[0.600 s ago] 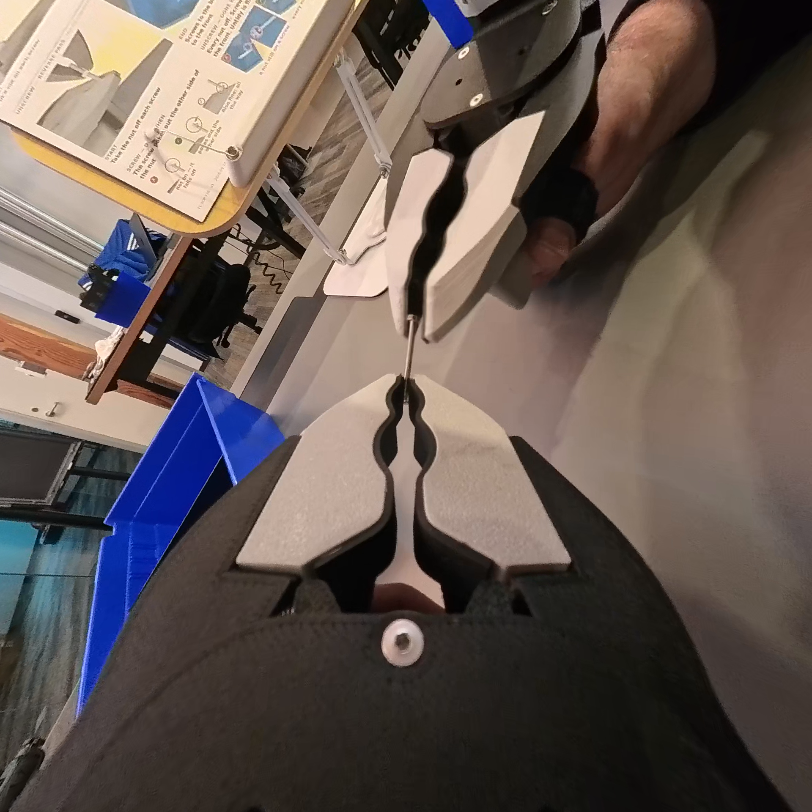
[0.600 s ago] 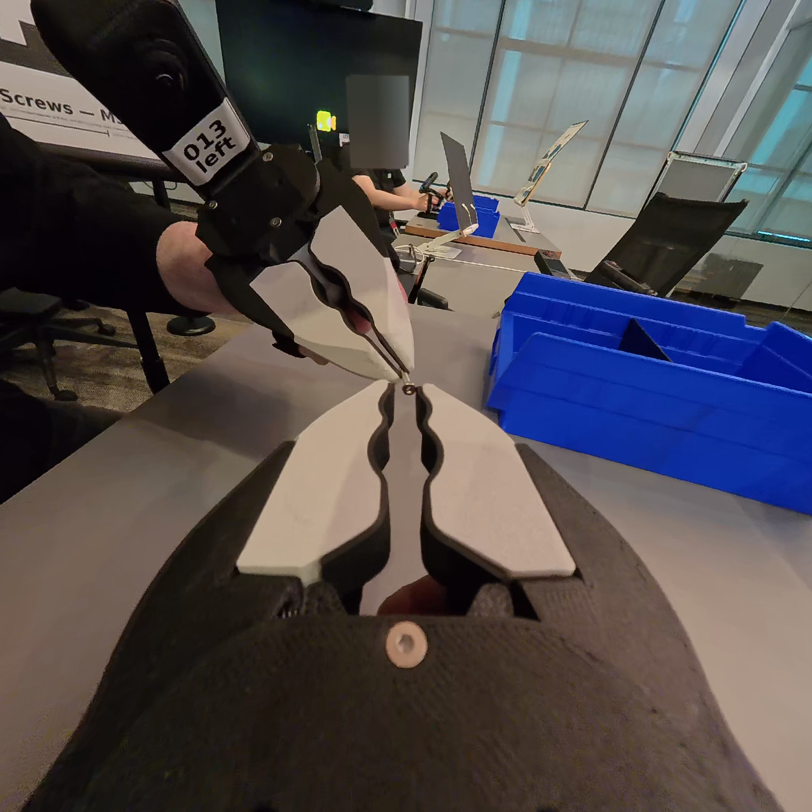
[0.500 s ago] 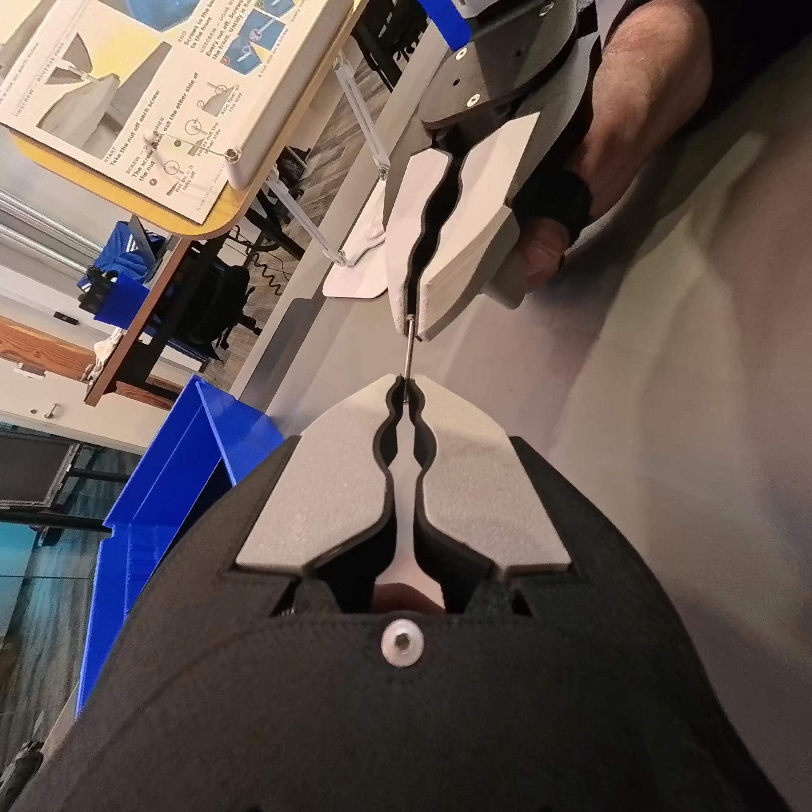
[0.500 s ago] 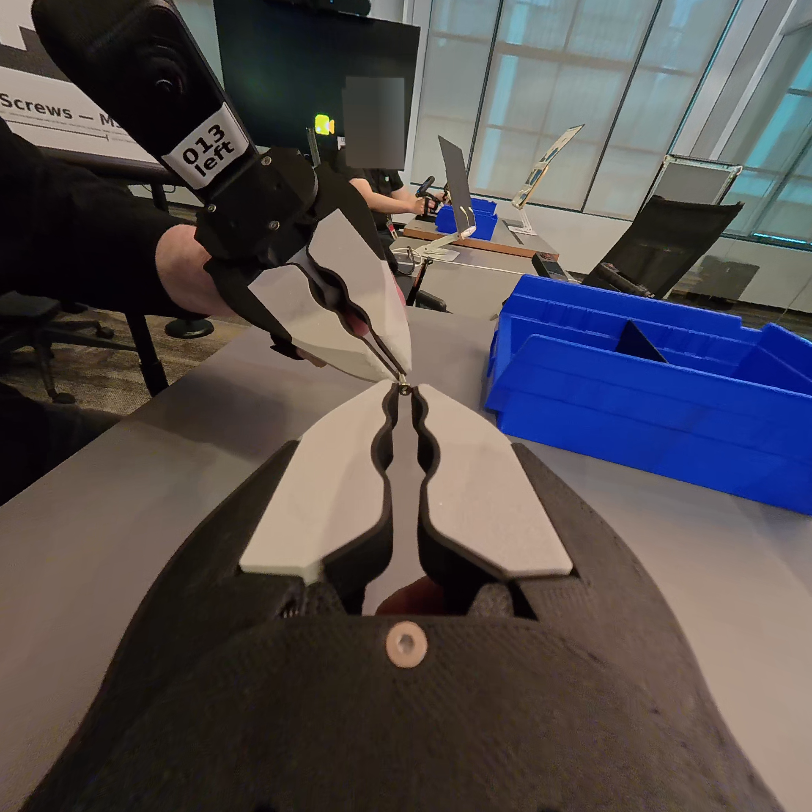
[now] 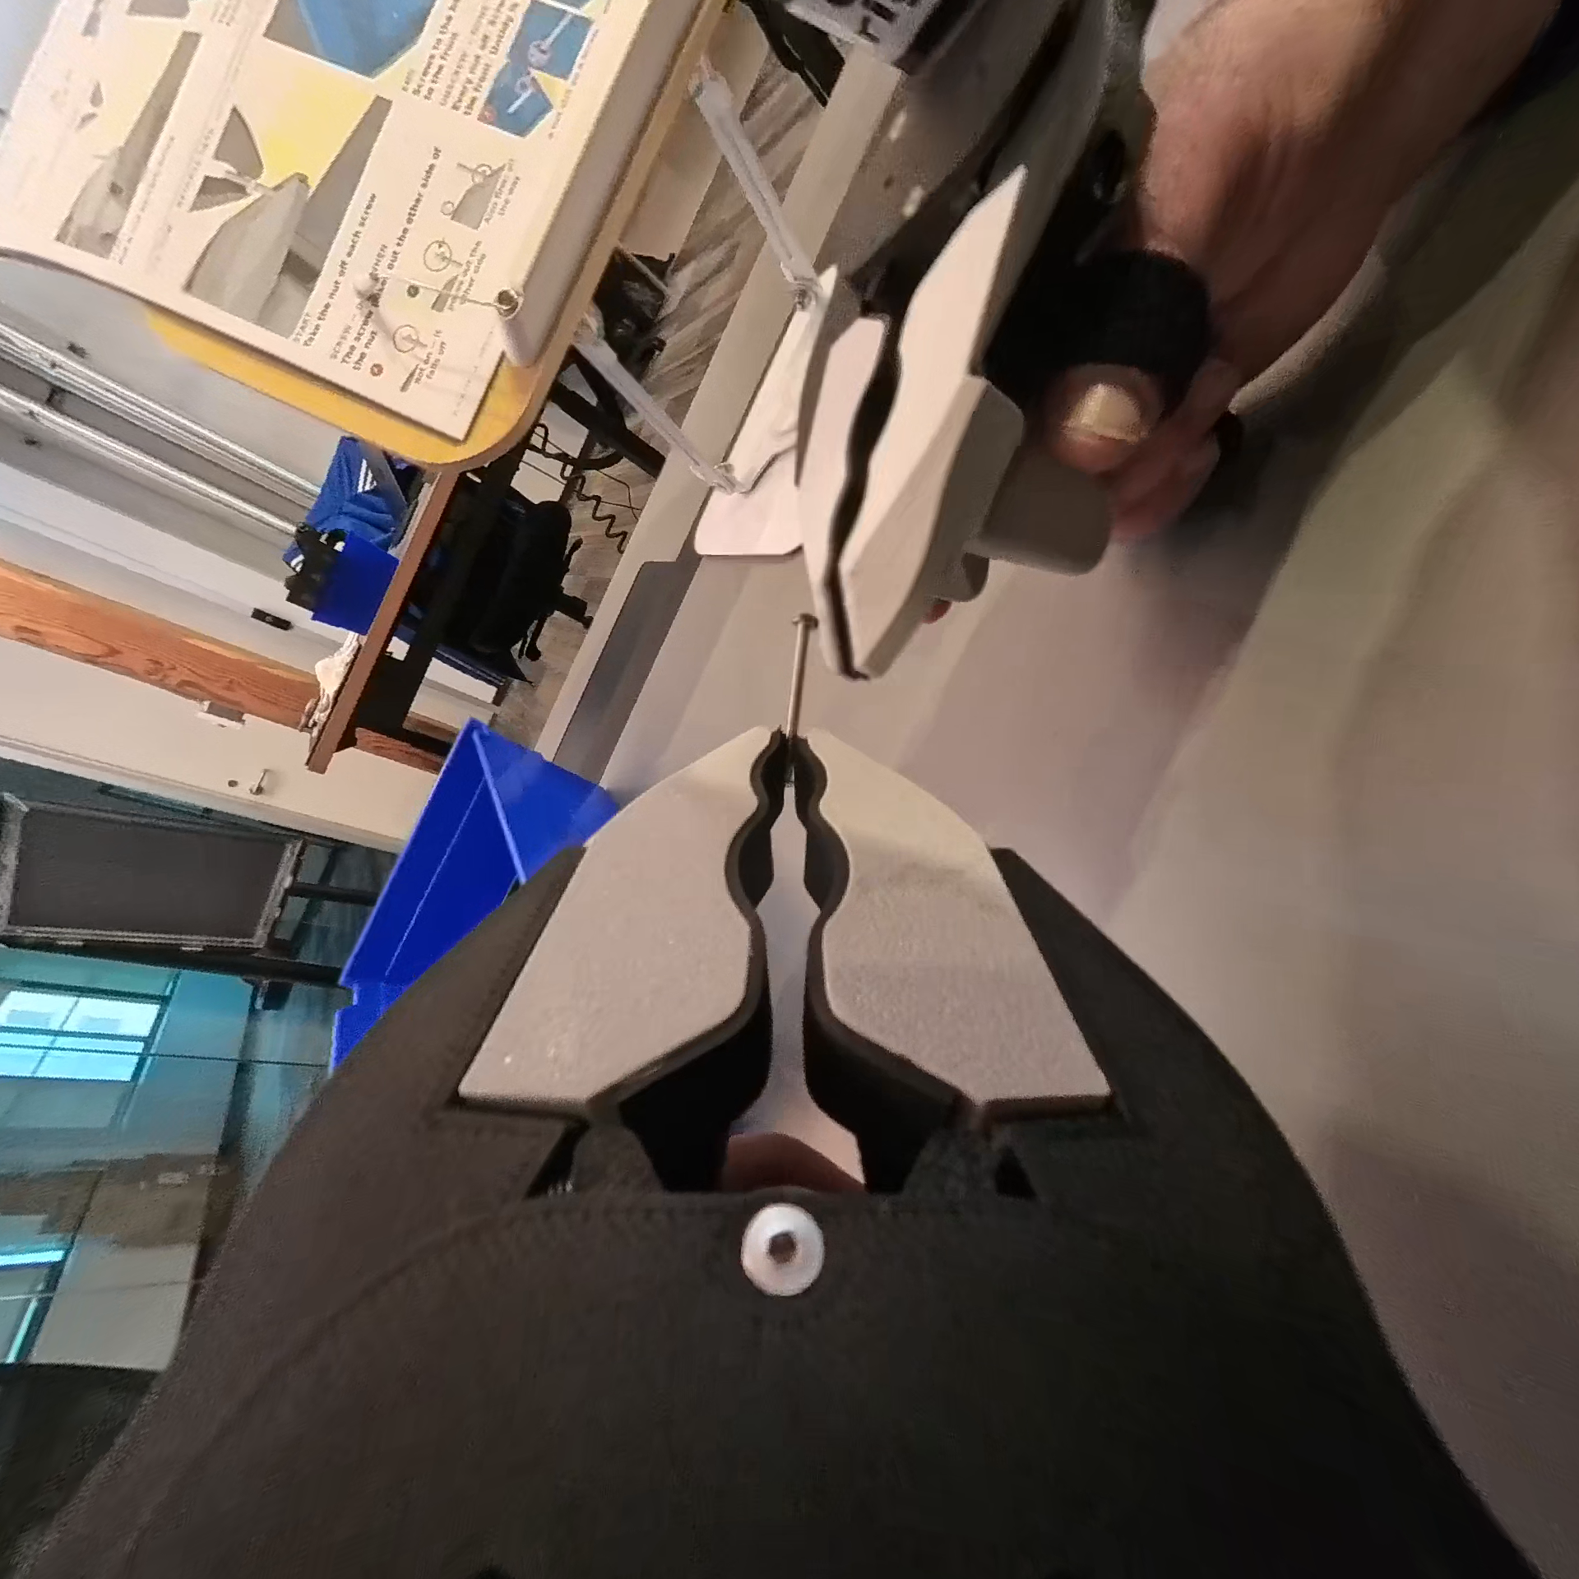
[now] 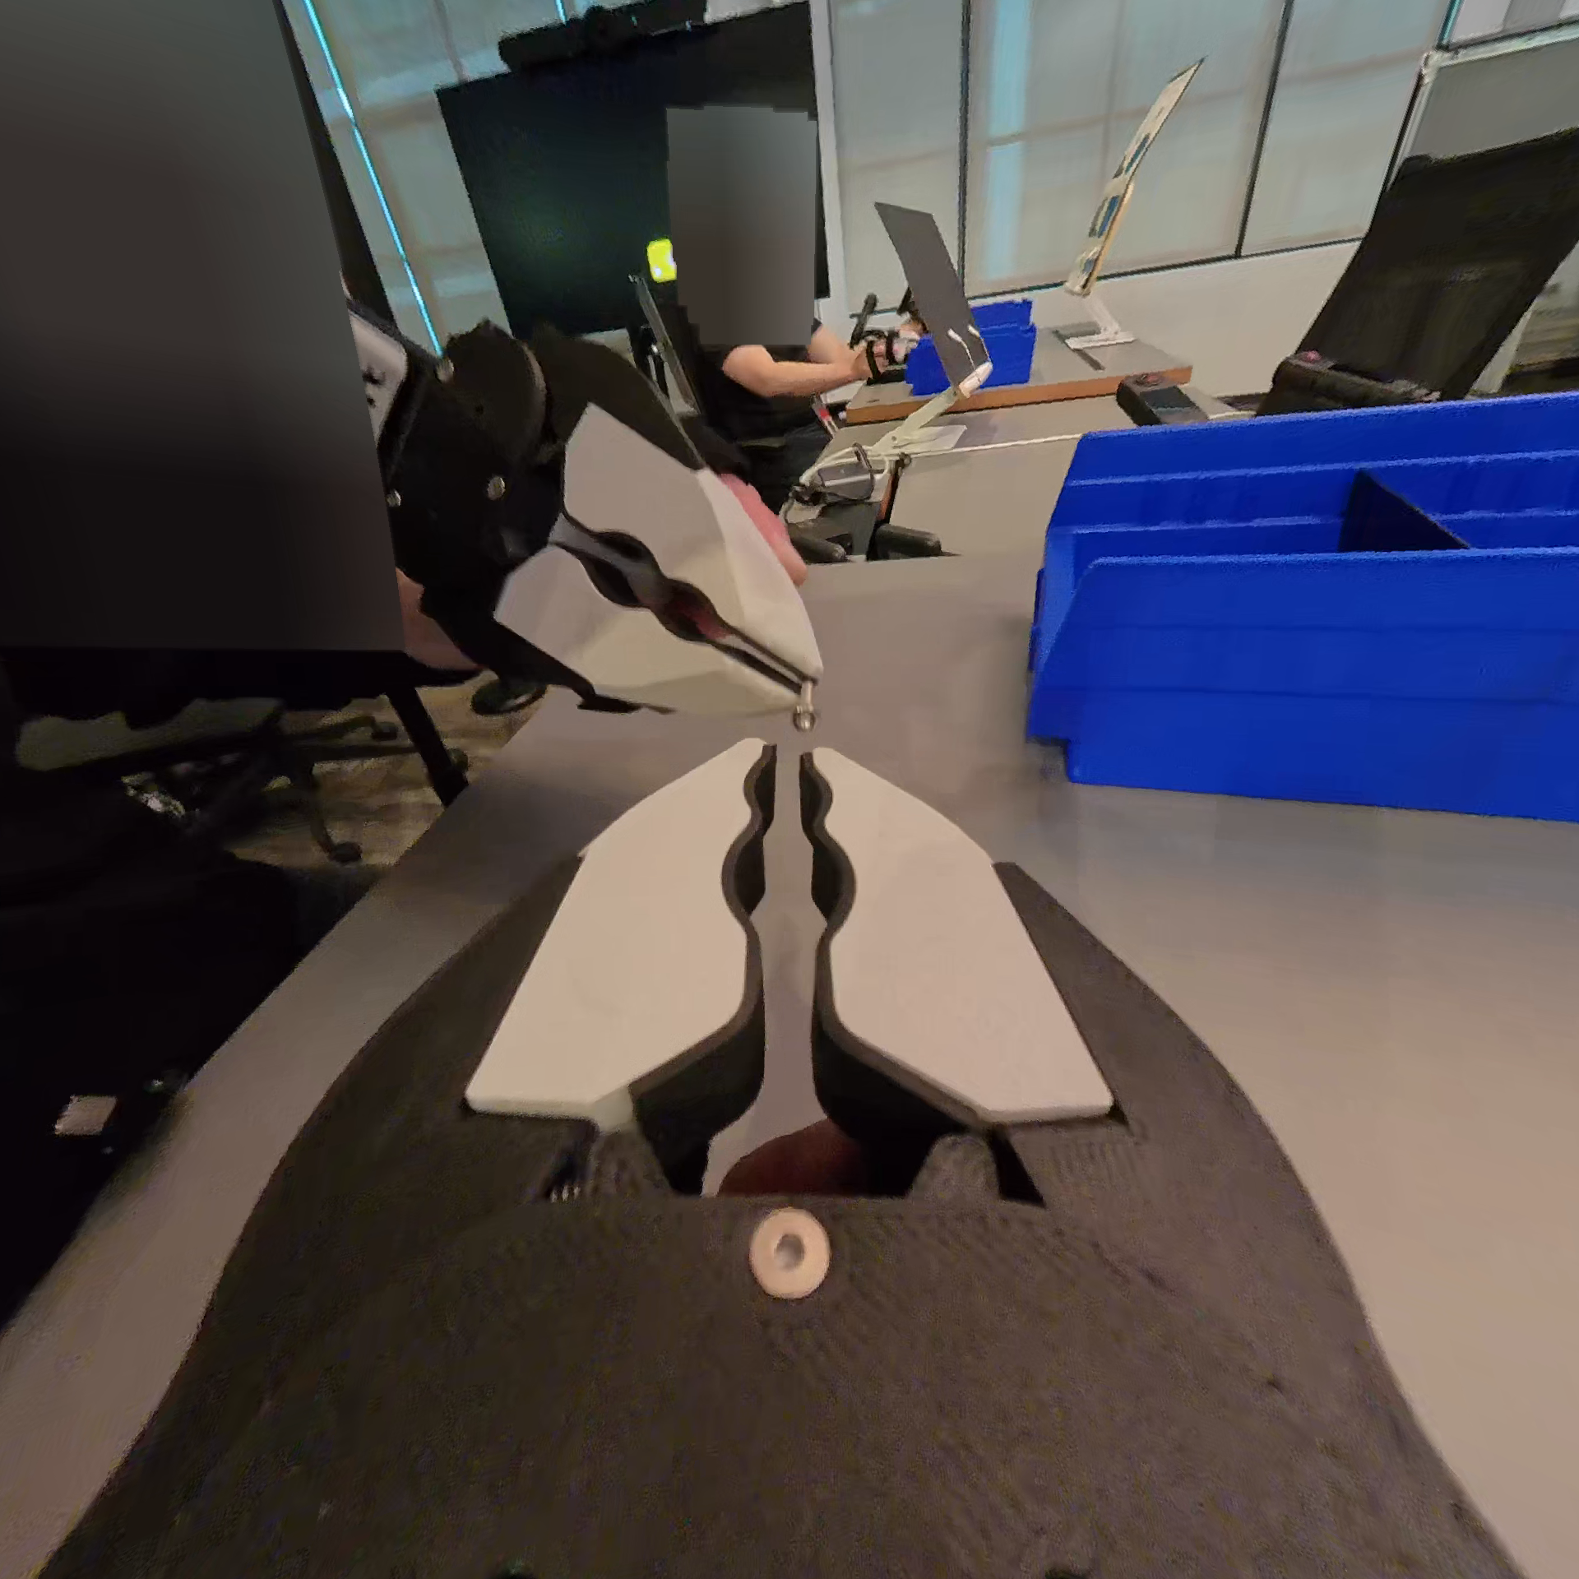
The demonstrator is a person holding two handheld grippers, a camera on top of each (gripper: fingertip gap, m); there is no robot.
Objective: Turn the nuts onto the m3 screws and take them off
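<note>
My left gripper [image 5: 788, 756] is shut on one end of a thin M3 screw [image 5: 795, 683], which sticks straight out from the fingertips above the grey table [image 6: 1282, 1068]. A small round piece [image 5: 801, 622] sits on the screw's far end; I cannot tell whether it is a nut or the head. In the right wrist view the left gripper [image 6: 805, 683] comes in from the upper left with that screw end [image 6: 803, 719] pointing down. My right gripper [image 6: 788, 756] is just below it, apart, fingers slightly parted, nothing between them. It also shows in the left wrist view [image 5: 842, 666], beside the screw's end.
A blue divided bin [image 6: 1282, 641] stands on the table to the right; it also shows in the left wrist view [image 5: 478, 854]. An instruction board [image 5: 342, 171] on a stand is behind. A person works at another table [image 6: 1025, 393] farther back. Less than 4 cm separates the two grippers' tips.
My right gripper was closed around the screw's far end; it has let go and drawn back a little. The left gripper still holds the screw and has turned somewhat.
</note>
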